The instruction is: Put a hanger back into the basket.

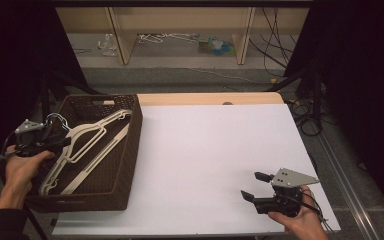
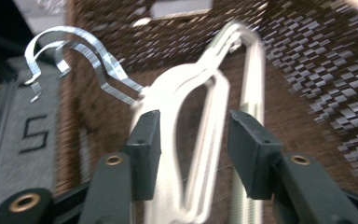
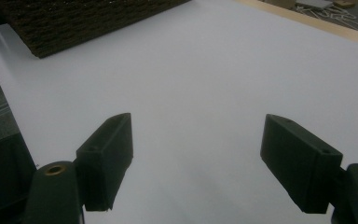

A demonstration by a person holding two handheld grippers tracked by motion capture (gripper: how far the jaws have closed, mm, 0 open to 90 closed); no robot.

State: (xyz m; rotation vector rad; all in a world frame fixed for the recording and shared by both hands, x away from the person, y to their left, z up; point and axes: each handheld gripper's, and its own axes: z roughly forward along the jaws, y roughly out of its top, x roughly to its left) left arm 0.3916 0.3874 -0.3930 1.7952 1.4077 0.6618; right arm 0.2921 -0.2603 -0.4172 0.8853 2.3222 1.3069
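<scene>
We see the cream hangers (image 1: 87,145) lying stacked in the brown wicker basket (image 1: 130,150) at the left edge of the table (image 1: 215,150), their metal hooks (image 1: 57,120) at the basket's far left corner and their long bars running down toward its near edge. Our left gripper (image 1: 55,141) sits right at the hook end, over the basket's left wall. In the left gripper view its jaws stand partly apart with the neck of the hangers (image 2: 186,140) between them; the left pad lies against the plastic, the right pad stands clear, so we judge nothing is clamped. The hangers' long axis runs away from these fingers, up and to the right in that view. The left hand (image 1: 20,170) comes in low from the near left corner, forearm angled toward the basket.

Our right gripper (image 1: 258,185) rests near the table's near right corner, well apart from the basket, jaws wide and holding nothing, pointing left across the bare white surface. The left hand is plainly nearer.
</scene>
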